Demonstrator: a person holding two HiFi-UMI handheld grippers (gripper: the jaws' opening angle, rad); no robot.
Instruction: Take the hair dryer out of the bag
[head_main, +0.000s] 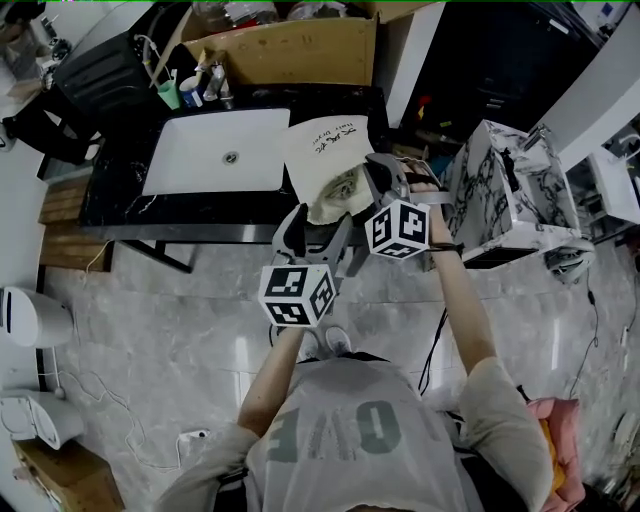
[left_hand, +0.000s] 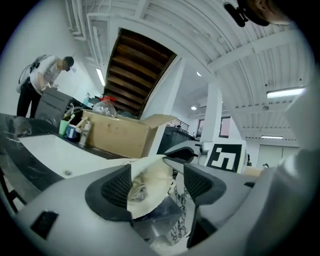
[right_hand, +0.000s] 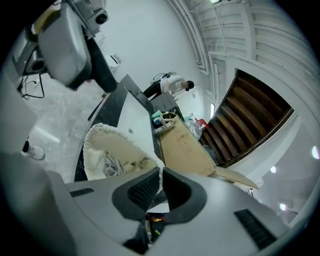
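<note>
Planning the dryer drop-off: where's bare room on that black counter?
Free: the white sink basin and the black marble counter strip left of it. Crowded: cups and bottles at the back-left corner, brown cardboard box behind, cream cloth bag over the right end.

Cream cloth bag (head_main: 325, 160), mouth open
</note>
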